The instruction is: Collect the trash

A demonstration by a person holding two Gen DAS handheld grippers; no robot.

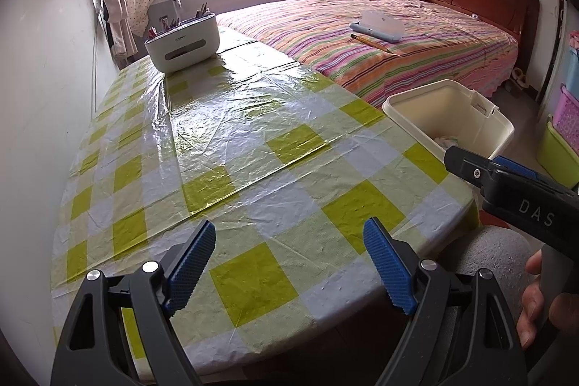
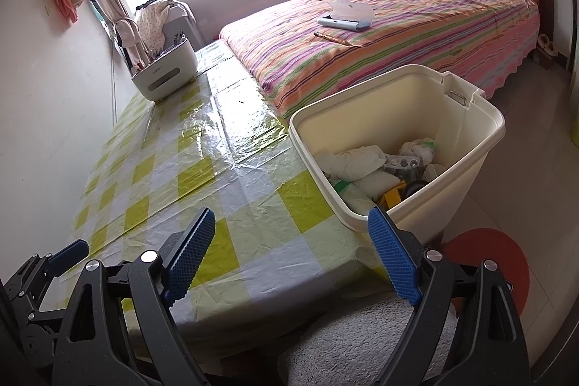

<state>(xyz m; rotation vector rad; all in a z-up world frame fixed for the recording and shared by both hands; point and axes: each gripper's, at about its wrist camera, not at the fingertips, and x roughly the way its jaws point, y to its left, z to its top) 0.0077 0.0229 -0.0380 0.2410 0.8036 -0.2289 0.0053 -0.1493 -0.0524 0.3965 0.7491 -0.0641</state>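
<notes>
Both grippers, left gripper and right gripper, hover wide apart and empty beside the bin, whose trash lies inside; the table looks cleared, likely finished.

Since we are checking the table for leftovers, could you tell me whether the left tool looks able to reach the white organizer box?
Probably yes: the left tool is open and the checked tablecloth between it and the organizer box lies bare, though the box sits at the far end.
</notes>
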